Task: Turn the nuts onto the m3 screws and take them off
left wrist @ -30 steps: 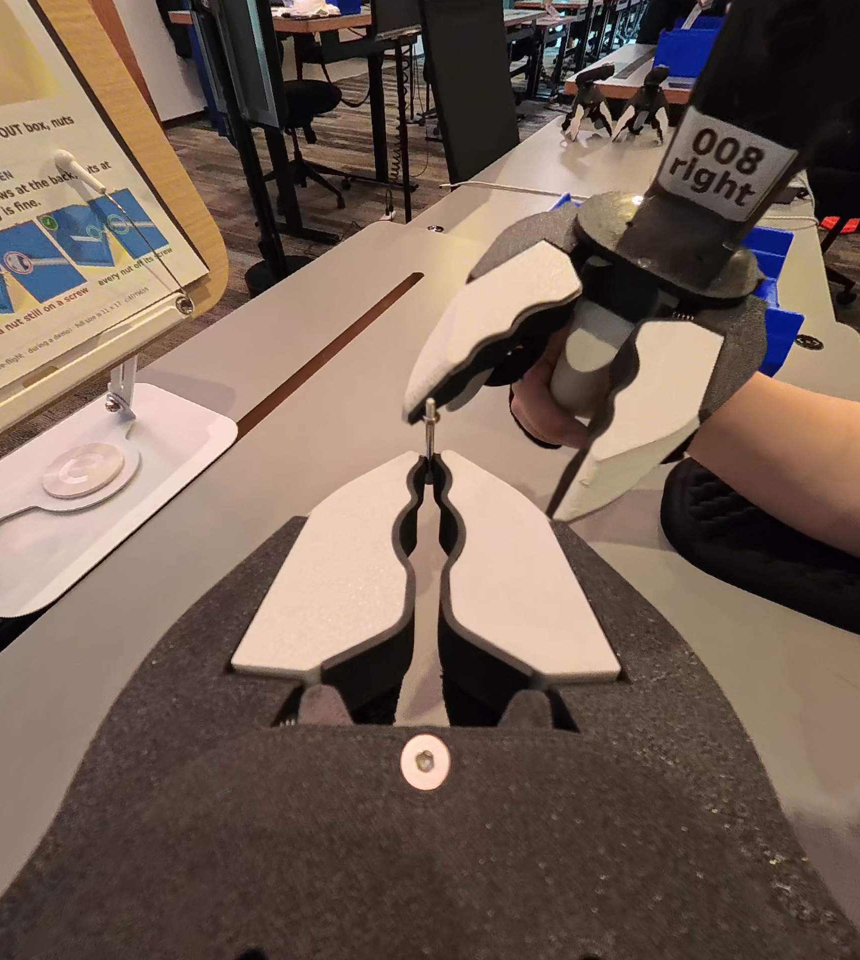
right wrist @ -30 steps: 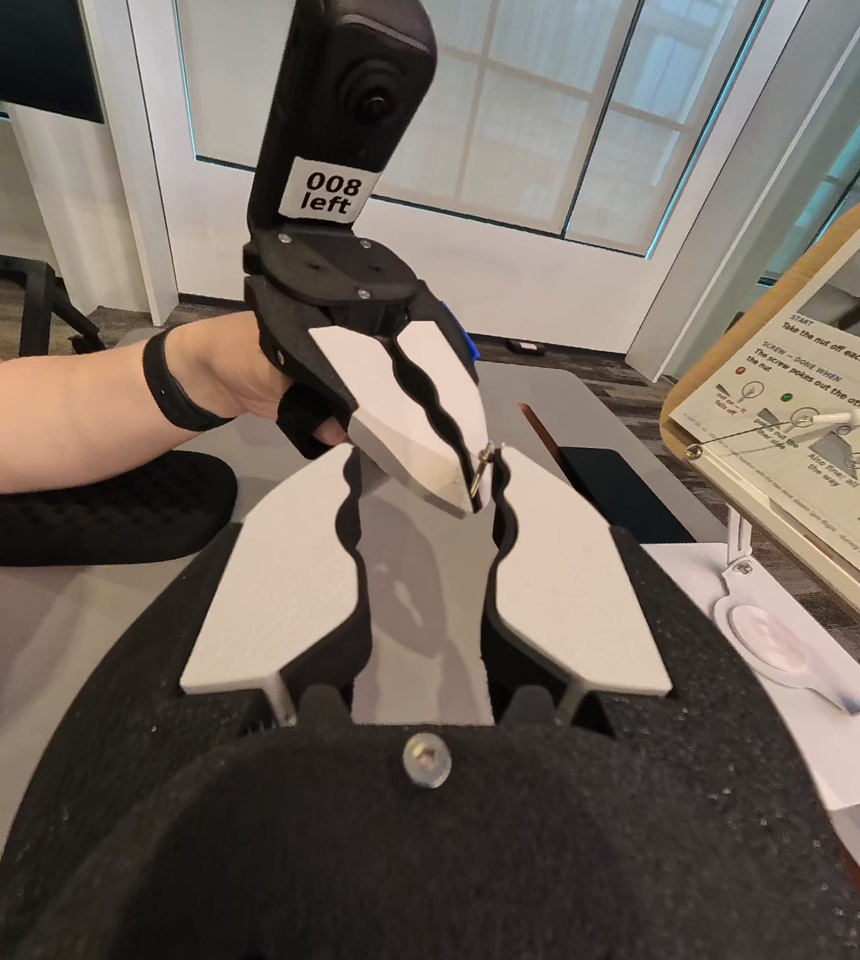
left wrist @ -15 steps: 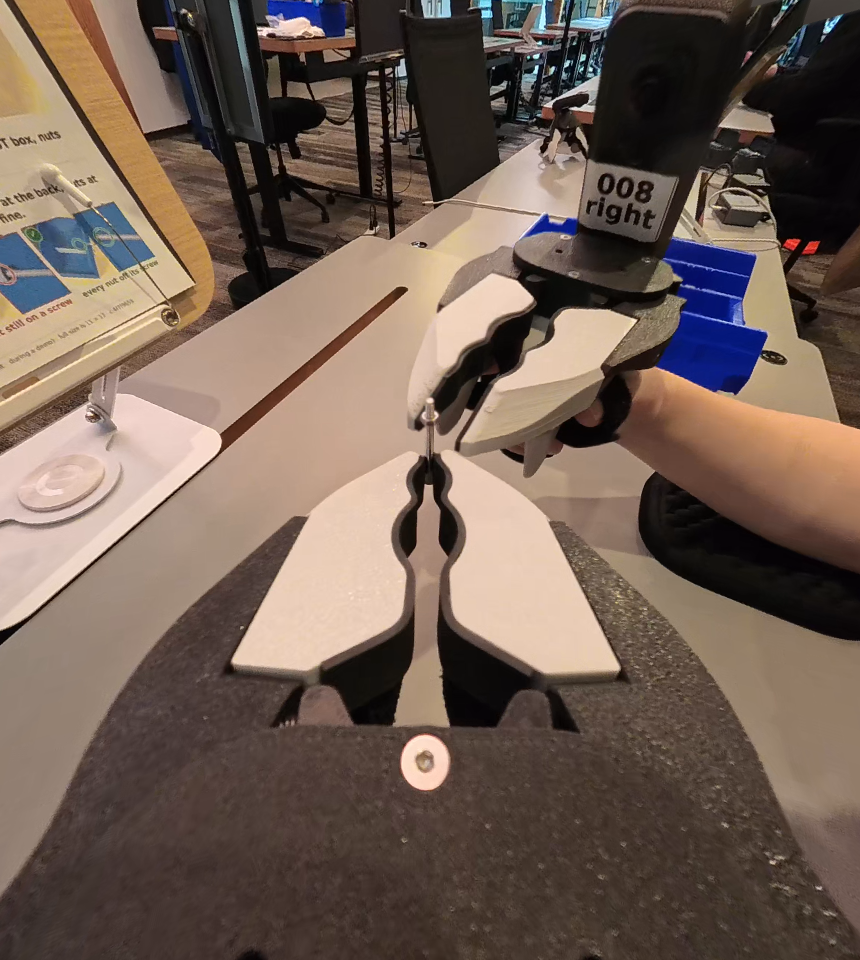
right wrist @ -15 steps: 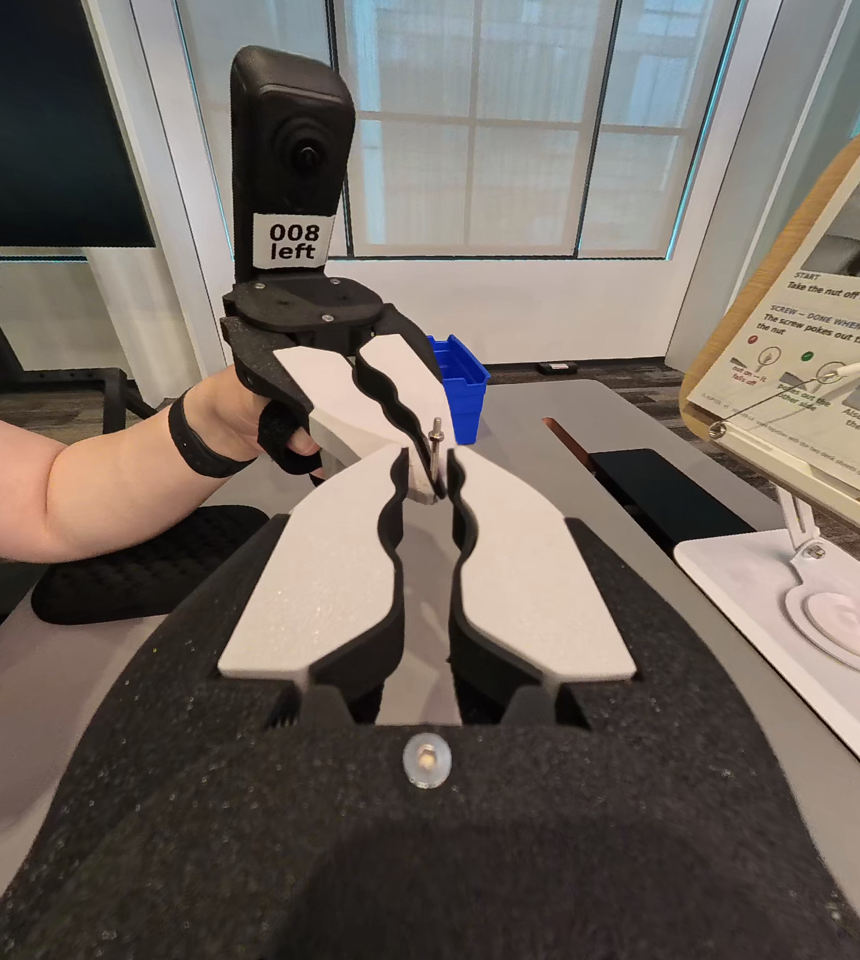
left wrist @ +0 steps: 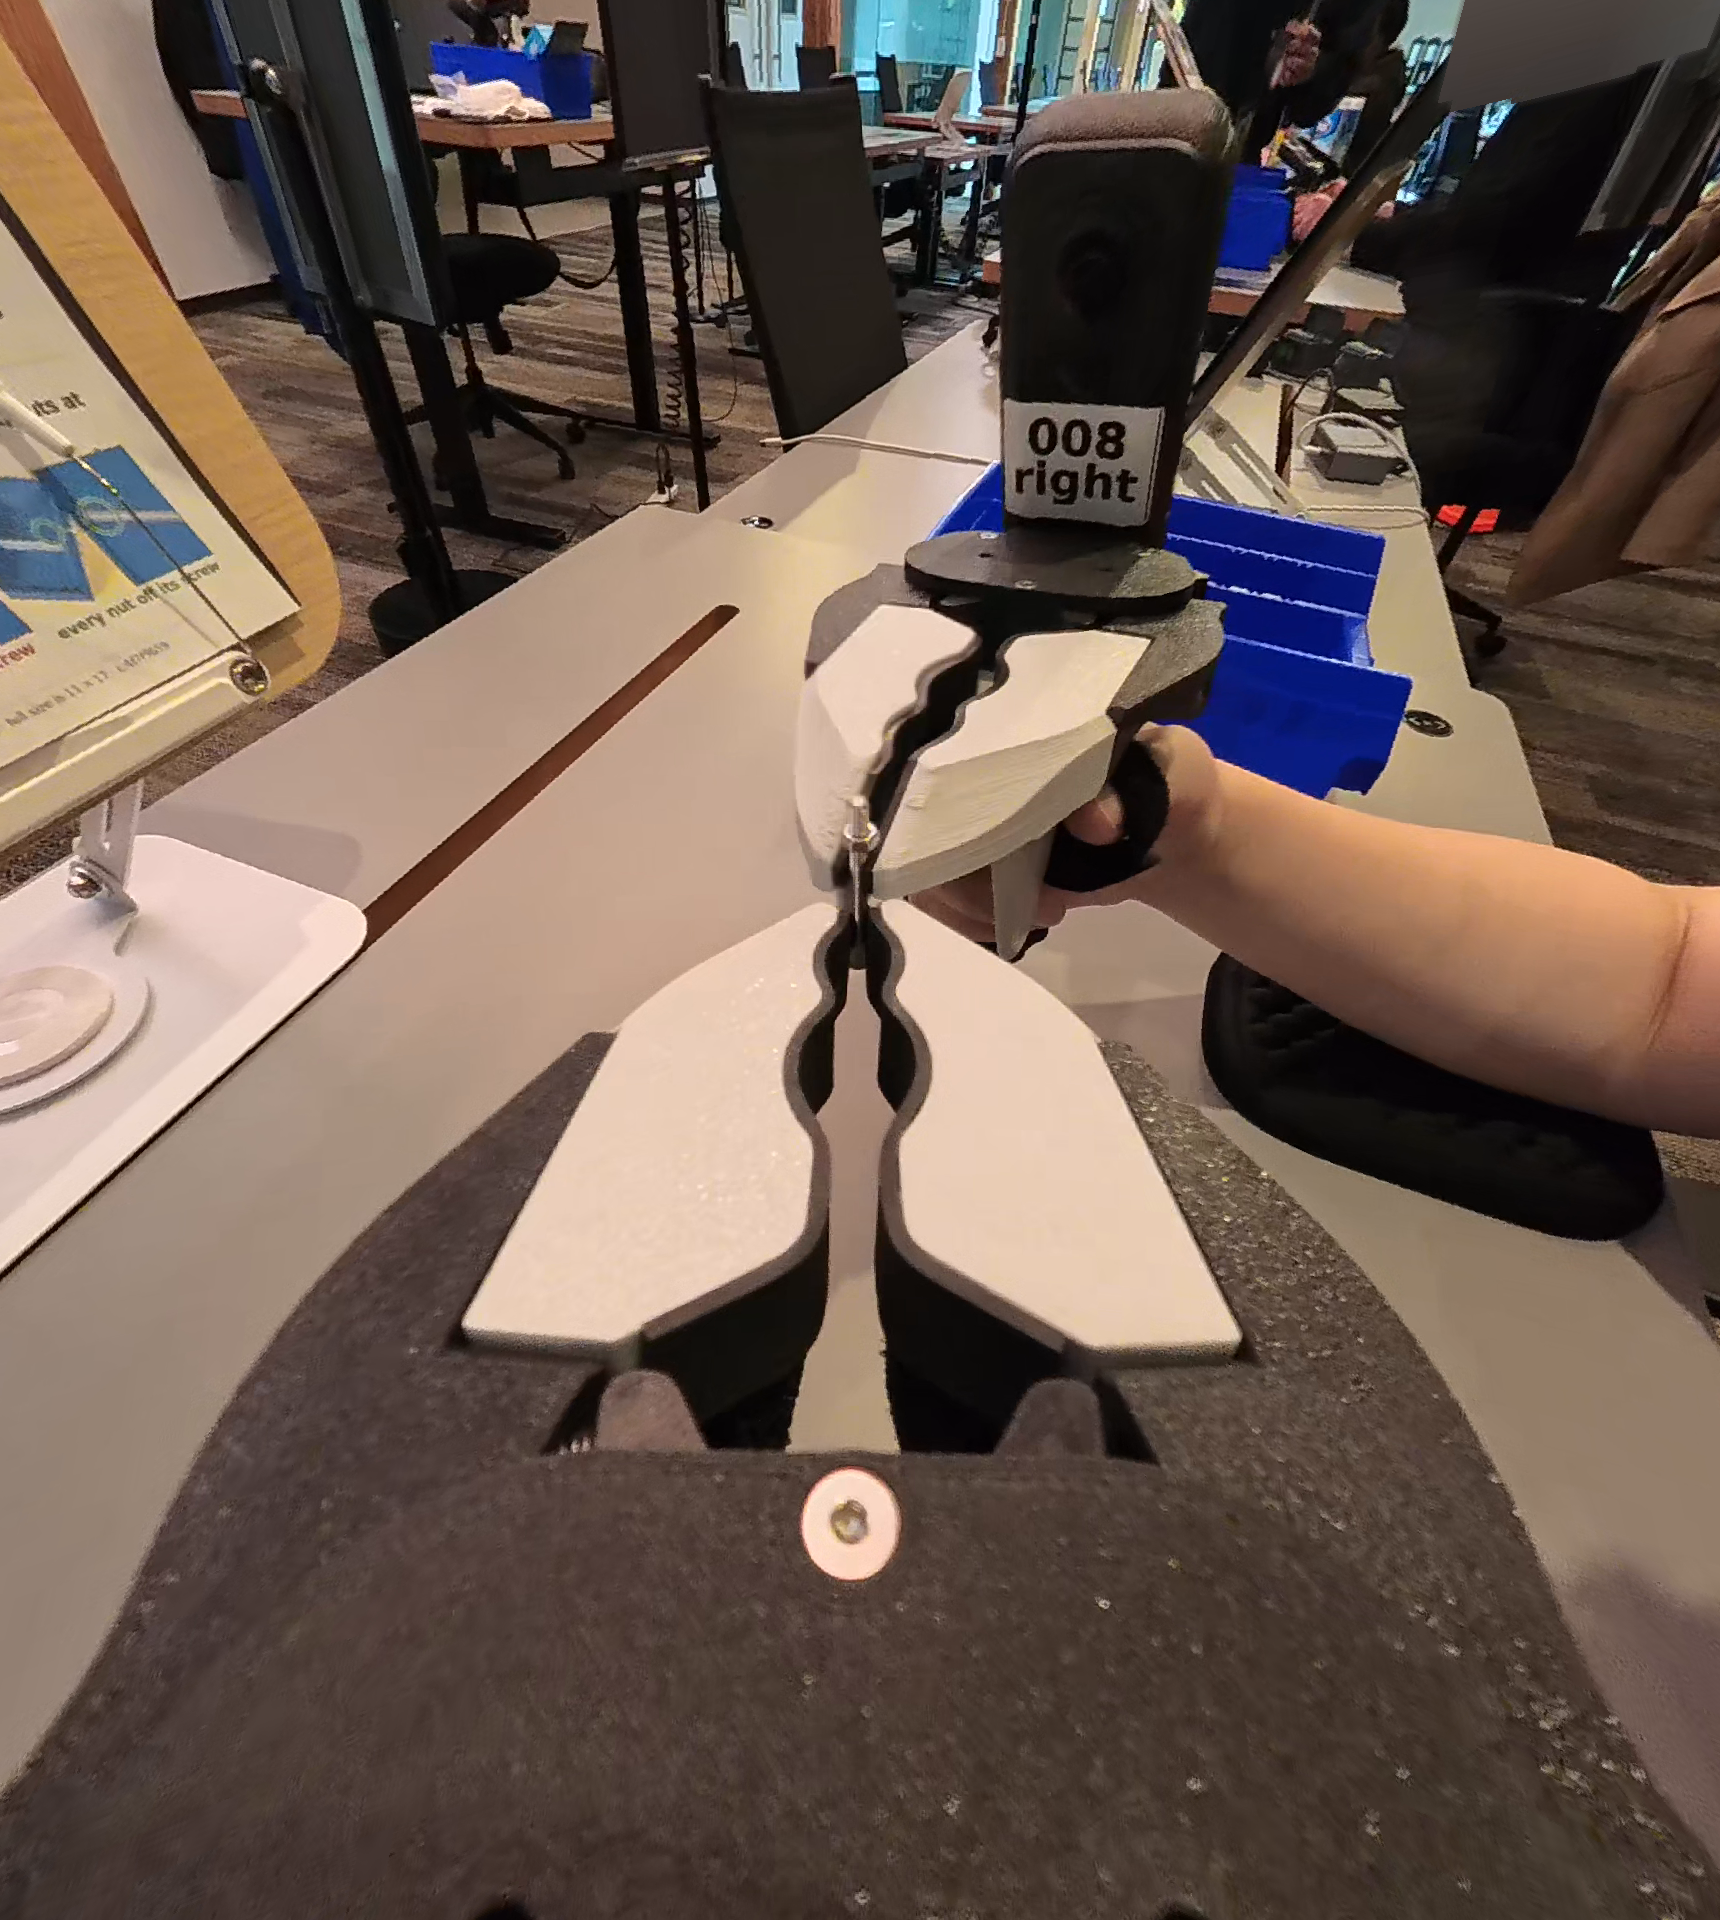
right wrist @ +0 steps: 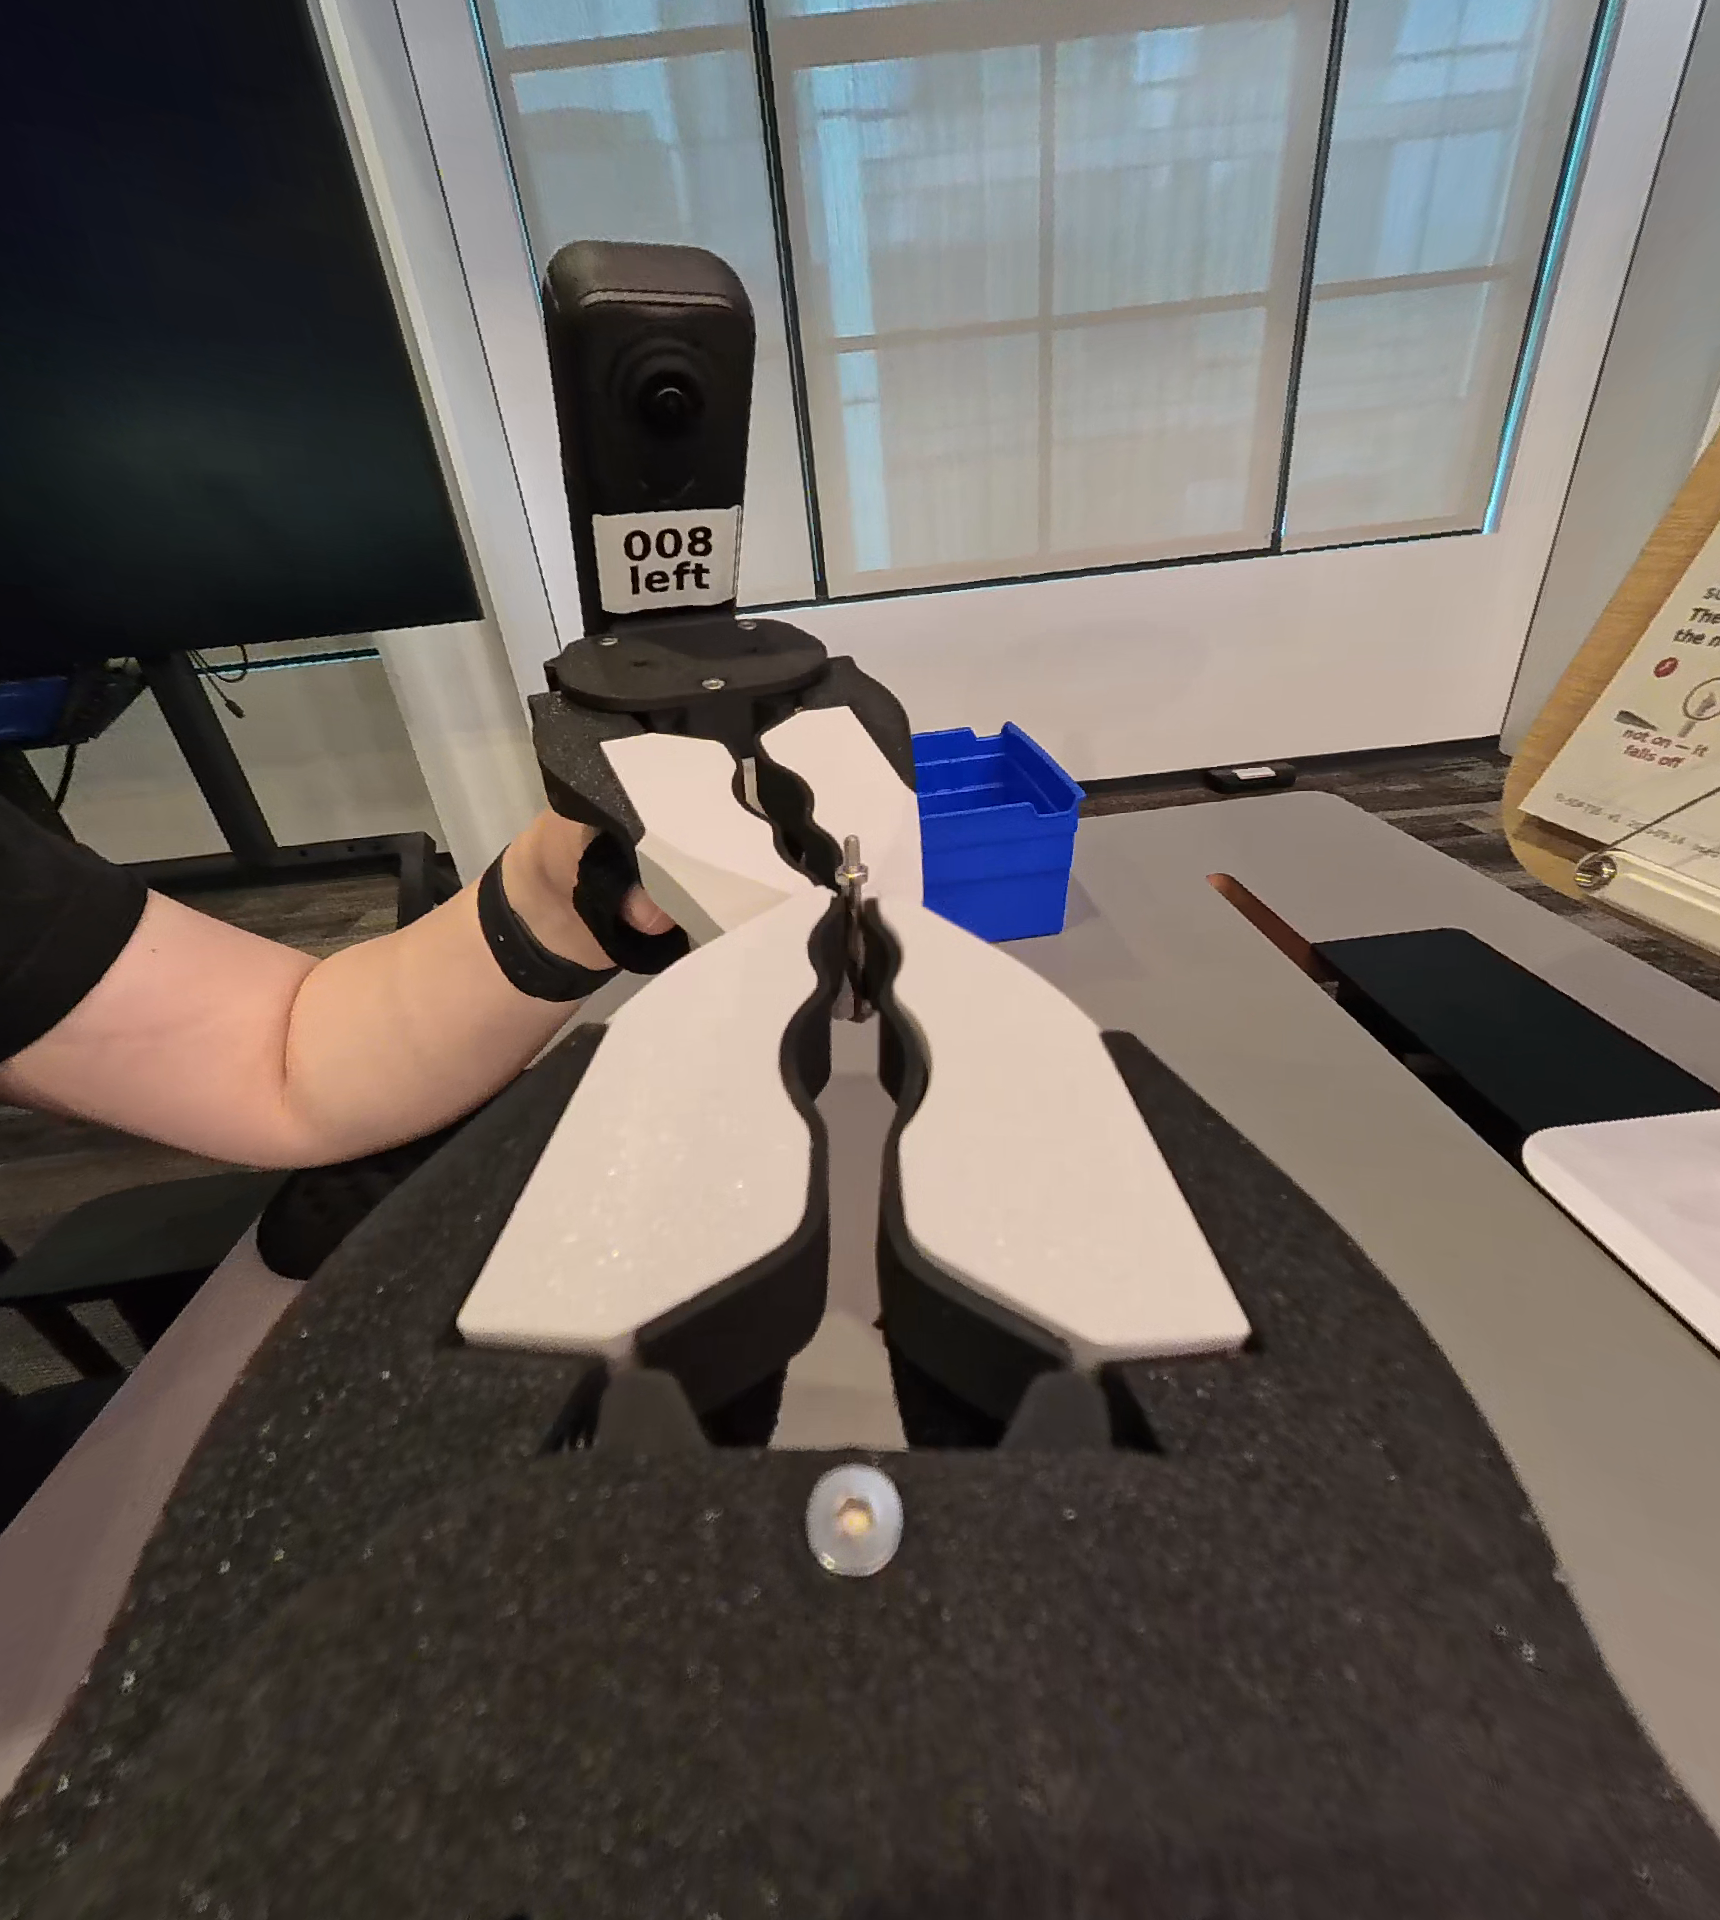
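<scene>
Your left claw (left wrist: 858, 925): fingers together, clamped on the lower part of the screw (left wrist: 854, 868), which stands upright above the tips.

Your right claw (right wrist: 851, 914): fingers nearly together around the screw shaft. From the left wrist view its tips sit at the level of the nut (left wrist: 857, 834); whether they grip the nut or only the thread you cannot tell from either view.

Screw: thin, silver, held in the air above the tabletop (left wrist: 544, 748), between the two claws, which meet tip to tip.

Nut: small, silver, threaded on near the top of the screw, with a short stub of thread above it.

Blue bin (left wrist: 1292, 665): on the tabletop behind your right claw; ribbed dividers inside.

Second blue bin (right wrist: 991, 831): on the tabletop behind your left claw in the right wrist view.

Black wrist pad (left wrist: 1427, 1143): lies on the tabletop under your right forearm.

Instruction sheet (left wrist: 25, 520): propped on a wooden board, on a white stand base (left wrist: 212, 935), to the left of your left claw.
</scene>
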The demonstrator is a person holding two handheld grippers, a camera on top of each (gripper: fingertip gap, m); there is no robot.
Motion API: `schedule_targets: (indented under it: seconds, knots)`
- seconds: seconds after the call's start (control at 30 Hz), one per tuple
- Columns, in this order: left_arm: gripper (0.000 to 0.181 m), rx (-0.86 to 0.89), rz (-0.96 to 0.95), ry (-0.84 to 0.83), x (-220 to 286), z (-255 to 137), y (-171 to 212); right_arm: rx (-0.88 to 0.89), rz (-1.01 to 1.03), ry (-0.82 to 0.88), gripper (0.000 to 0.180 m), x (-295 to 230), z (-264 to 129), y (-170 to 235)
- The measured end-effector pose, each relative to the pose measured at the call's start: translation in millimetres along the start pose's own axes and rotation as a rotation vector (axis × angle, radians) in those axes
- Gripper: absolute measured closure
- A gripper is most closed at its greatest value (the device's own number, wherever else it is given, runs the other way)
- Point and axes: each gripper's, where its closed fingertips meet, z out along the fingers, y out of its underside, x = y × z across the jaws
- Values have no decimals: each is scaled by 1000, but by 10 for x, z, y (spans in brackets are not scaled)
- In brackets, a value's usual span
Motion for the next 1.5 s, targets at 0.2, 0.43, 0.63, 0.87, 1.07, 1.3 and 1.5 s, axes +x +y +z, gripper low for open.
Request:
schedule_targets:
  seconds: [0.2, 0.43, 0.63, 0.87, 1.07, 1.3, 1.5]
  knots:
    - [178, 1, -30, 42, 45, -4, -1, 9, 12, -27, 178, -23, -8, -2]
    - [158, 6, -46, 33, 16, -15, -7, 71, 112, -38, 178, 42, -51, -61]
    - [151, 9, 8, -1, -34, -192, -81, 139, 188, -38, 178, 98, -235, -262]
    - [156, 33, 38, -55, -58, -360, -199, 69, 111, 75, 178, 8, -506, -578]
    - [156, 29, 57, -58, 22, -350, -241, -41, 131, 234, 178, -188, -1081, -833]
    - [156, 17, 94, -67, 114, -331, -272, -290, 226, 657, 178, -86, -2519, -641]
    - [156, -9, 108, -65, 171, -281, -250, -571, 508, 1029, 177, 177, -3942, 42]
